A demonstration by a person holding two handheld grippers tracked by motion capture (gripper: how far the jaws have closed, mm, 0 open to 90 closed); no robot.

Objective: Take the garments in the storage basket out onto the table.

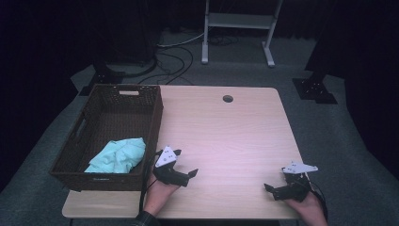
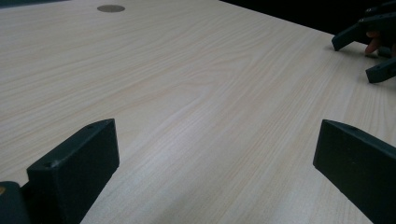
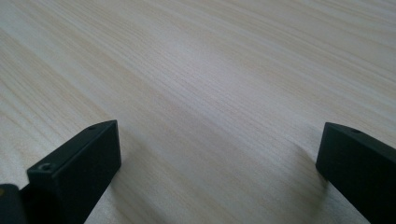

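The left claw rests low over the near part of the pale wooden counter, held by a hand that comes in from the bottom edge. Its jaws stand wide apart with nothing between them; in the left gripper view the left claw frames bare wood grain. It sits just beside the near right corner of a dark brown wicker basket, which stands on the left part of the counter. Inside the basket, toward its near end, lies a crumpled light turquoise cloth, resting against the basket's near wall and close to the left claw but parted from it by the wicker side.

The right claw sits near the counter's near right corner, held by the other hand, well apart from the basket. It too is released, jaws spread and empty; in the right gripper view the right claw shows plain wood between its black tips. In the left gripper view the right claw shows far off at the upper right.

A round cable hole is set near the counter's far edge. Beyond the counter, cables trail across the grey floor, and a white metal stand is behind them.
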